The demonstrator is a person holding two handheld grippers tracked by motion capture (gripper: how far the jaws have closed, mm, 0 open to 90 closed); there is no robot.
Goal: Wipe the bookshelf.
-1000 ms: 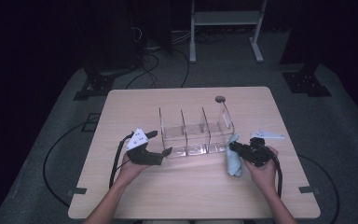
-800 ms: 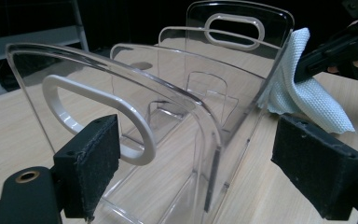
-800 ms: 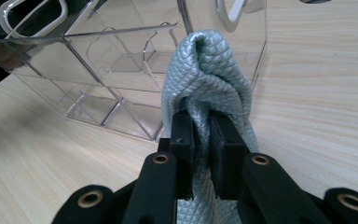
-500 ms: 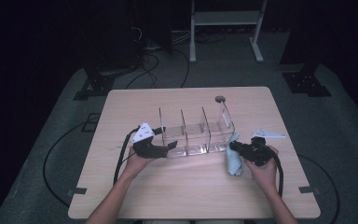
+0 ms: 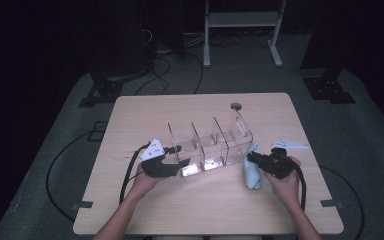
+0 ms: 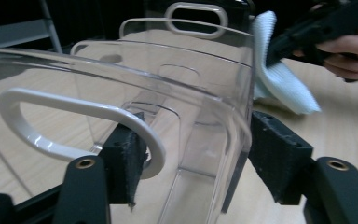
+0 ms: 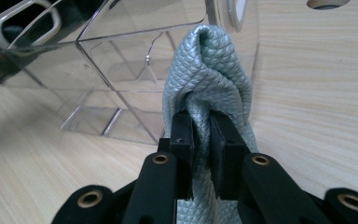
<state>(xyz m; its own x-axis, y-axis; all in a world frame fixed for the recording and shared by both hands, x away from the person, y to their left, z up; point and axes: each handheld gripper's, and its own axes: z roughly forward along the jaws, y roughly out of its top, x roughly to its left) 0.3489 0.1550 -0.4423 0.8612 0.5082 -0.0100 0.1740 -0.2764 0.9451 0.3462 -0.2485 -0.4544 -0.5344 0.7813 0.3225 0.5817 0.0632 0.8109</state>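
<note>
Clear organiser [image 5: 207,147], a transparent plastic box with upright dividers and white-rimmed handle cutouts in its end walls, lies across the middle of the table [image 5: 145,110], its long side running left to right. I judge the work in hand to be wiping this box with the cloth [image 5: 252,172], and the step in hand to be steadying it first. My left gripper [image 5: 180,156] sits at the box's left end. In the left gripper view its jaws have just been closing around that end wall: the left pad [image 6: 128,161] lies against the white handle rim [image 6: 74,126], while the right pad [image 6: 277,158] stands just beside the clear corner, and I cannot tell whether it touches yet. I read this grip as not yet firm. My right gripper [image 5: 250,158] waits near the box's right end, clamped on a fold of the pale blue-grey cloth, which bulges up between the pads in the right gripper view [image 7: 207,84] and hangs down onto the table just beside the near right corner of the box. The next move, as I judge it, calls for finishing the left pinch on the end wall so the light box cannot slide, then carrying the cloth against the right wall and rubbing along it. Smooth plastic may slip under a loose hold.
</note>
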